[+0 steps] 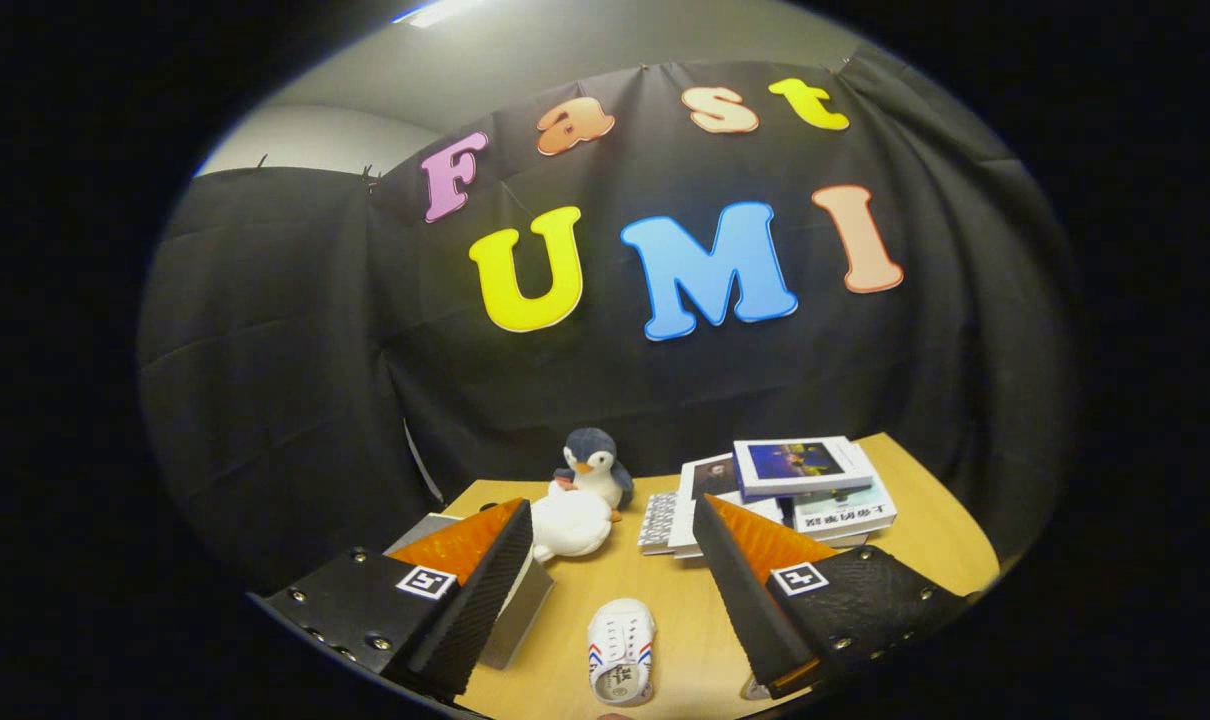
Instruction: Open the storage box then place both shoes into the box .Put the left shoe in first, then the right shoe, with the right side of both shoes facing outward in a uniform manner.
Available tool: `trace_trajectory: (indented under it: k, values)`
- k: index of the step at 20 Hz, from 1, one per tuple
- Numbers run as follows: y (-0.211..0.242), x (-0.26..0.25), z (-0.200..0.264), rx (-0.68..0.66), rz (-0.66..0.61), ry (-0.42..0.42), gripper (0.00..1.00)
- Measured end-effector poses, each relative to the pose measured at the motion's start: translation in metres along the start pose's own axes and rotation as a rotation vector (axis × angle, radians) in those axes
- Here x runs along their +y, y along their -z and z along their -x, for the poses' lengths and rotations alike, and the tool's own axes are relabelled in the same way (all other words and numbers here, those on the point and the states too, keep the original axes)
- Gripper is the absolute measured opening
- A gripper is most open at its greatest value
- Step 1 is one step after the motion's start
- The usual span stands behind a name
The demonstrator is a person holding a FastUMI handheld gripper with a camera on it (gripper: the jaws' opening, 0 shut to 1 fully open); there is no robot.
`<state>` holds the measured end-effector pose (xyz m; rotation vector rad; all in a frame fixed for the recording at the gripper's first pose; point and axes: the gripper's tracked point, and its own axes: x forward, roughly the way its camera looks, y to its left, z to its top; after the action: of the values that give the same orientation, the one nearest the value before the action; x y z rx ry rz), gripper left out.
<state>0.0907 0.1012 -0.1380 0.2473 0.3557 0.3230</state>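
Gripper: fingers spread wide, gripping nothing, held above table; likely poised for approach; shoe: one seen, small, white, sole down, on table between fingers, near their roots, untouched; second shoe not made out; storage box: one, grey, partly behind left finger, open or shut could not be told; plush toys: two, white plush with penguin just behind, touching; books: stack, roughly four, beyond right finger, apparently clutter.

plush penguin, white plush, stacked books, table
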Motion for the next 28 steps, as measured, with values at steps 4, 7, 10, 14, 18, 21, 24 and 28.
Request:
trace_trajectory:
  k: [4, 7, 10, 14, 18, 21, 24, 28]
  values:
    - [0.031, 0.021, -0.022, 0.124, -0.107, -0.097, 0.97]
    - [0.062, 0.042, -0.039, 0.236, -0.189, -0.190, 0.97]
    - [0.094, 0.064, -0.052, 0.363, -0.259, -0.276, 0.97]
    - [0.125, 0.087, -0.064, 0.500, -0.391, -0.387, 0.97]
    - [0.147, 0.098, -0.079, 0.580, -0.543, -0.457, 0.97]
    - [0.168, 0.097, -0.093, 0.626, -0.632, -0.452, 0.96]
    - [0.178, 0.105, -0.108, 0.655, -0.762, -0.466, 0.96]
    - [0.198, 0.119, -0.124, 0.696, -0.839, -0.492, 0.96]
